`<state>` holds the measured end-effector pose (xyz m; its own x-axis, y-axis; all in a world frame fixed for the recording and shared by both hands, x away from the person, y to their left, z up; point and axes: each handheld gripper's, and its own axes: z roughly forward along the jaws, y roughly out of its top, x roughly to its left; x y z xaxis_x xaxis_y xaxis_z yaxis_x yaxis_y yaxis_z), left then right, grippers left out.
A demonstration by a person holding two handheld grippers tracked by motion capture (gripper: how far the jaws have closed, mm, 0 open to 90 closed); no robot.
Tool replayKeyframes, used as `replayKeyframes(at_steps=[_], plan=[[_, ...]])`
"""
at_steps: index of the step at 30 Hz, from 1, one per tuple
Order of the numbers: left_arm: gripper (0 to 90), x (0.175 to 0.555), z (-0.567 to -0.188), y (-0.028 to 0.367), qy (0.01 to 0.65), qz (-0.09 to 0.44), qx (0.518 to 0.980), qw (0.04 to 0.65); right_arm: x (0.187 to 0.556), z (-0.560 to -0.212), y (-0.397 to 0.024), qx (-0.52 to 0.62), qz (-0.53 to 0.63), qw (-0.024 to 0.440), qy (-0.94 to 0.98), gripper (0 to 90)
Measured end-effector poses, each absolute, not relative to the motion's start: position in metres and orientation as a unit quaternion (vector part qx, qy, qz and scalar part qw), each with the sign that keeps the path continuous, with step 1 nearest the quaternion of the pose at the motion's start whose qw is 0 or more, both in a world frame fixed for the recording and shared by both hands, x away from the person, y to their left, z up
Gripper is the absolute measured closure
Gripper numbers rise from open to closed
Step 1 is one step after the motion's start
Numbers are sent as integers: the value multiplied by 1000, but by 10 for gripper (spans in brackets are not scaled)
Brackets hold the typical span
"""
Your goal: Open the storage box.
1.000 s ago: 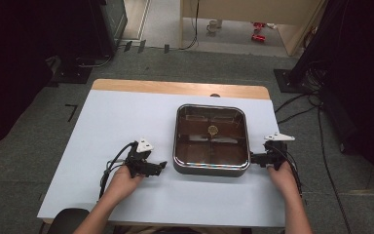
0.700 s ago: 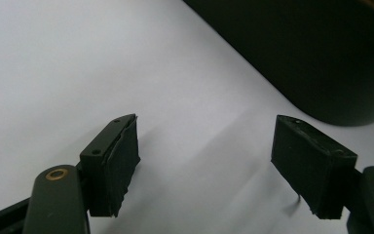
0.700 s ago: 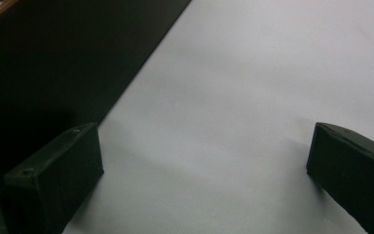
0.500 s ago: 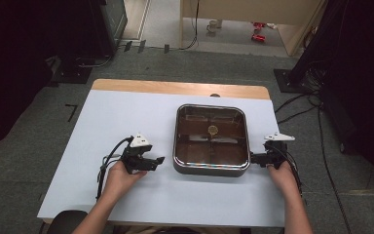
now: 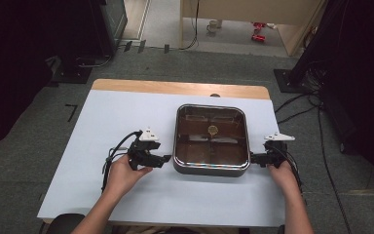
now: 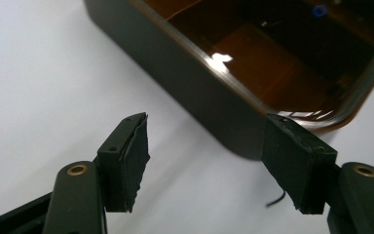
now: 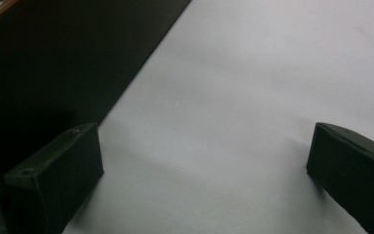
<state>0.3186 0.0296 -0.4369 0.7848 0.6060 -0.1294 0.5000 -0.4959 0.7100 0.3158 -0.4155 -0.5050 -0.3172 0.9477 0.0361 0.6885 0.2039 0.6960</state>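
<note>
Lifted a little since the earlier frame, the left gripper (image 5: pixel 165 158) hangs just left of the square pan (image 5: pixel 212 139), its jaws having just been narrowing to half open with nothing between them. Across the pan, the right gripper (image 5: pixel 254 158) has kept its place at the right wall, jaws apart and empty. Nothing is gripped yet; the pan sits untouched mid-table (image 5: pixel 126 112), so all handling remains.

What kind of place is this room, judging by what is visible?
Probably a lab or recording workspace, not a kitchen: a pale table on grey carpet, loose cables on the floor, dark equipment stands, and only a square pan on the table.
</note>
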Motion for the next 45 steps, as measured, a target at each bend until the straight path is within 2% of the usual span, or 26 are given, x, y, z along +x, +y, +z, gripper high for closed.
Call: replayKeyframes(at_steps=[7, 17, 31, 45], plan=[[347, 326, -426, 16, 298, 104, 862, 397, 316, -505, -416, 546, 314, 206, 748, 0], [372, 337, -415, -10, 282, 76, 867, 403, 316, -505, -416, 546, 314, 207, 748, 0], [373, 355, -399, -60, 236, 62, 880, 407, 316, -505, -416, 546, 314, 206, 749, 0], [380, 380, -407, -94, 218, 56, 887, 403, 316, -505, -415, 546, 315, 208, 748, 0]])
